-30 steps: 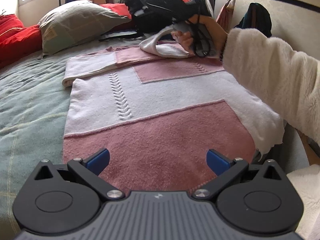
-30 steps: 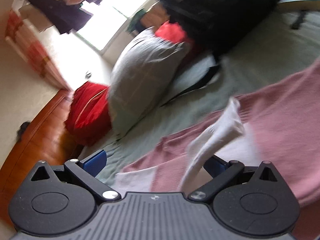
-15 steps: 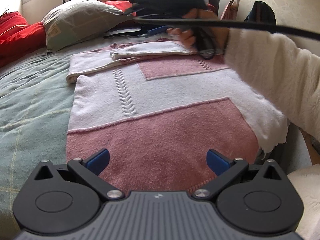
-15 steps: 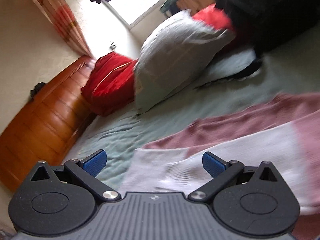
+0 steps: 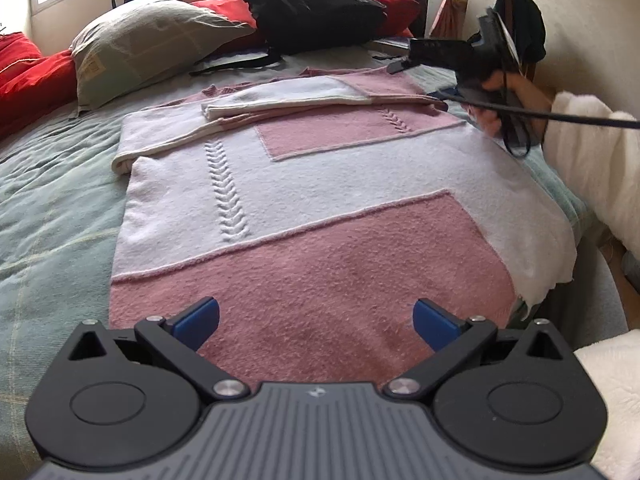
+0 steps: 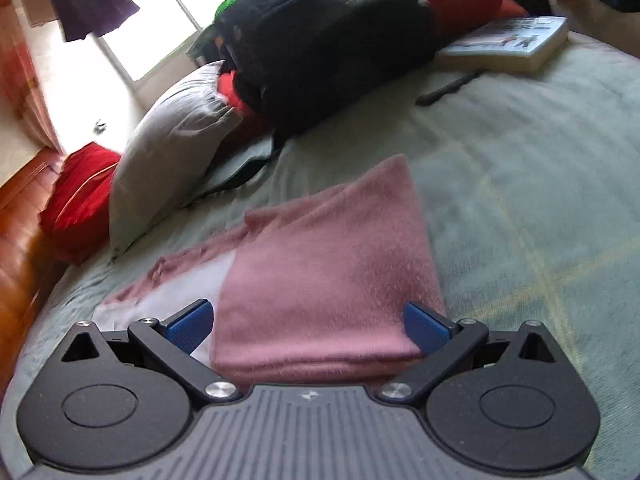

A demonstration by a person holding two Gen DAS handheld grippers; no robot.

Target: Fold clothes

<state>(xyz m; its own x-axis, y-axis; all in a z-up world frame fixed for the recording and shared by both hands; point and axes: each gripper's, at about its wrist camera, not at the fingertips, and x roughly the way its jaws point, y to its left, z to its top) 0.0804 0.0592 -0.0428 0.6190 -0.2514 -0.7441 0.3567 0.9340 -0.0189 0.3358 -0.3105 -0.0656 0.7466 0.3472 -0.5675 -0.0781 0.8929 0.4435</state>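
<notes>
On the green bed [image 5: 52, 216] lies a pink-and-white sweater [image 5: 304, 220], under both wide-open tongs: left gripper [image 5: 316, 316] above its hem, right gripper [image 6: 308, 320] above its folded sleeve [image 6: 320, 264].

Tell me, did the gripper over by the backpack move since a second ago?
Yes. In the left wrist view the right gripper has let go of the sweater's sleeve and moved right, away from the black backpack, toward the wall.

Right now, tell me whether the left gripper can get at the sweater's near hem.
Probably yes. The left gripper hangs open just above the sweater, its hem at the fingers, with nothing between them. The right gripper is off at the far end.
</notes>
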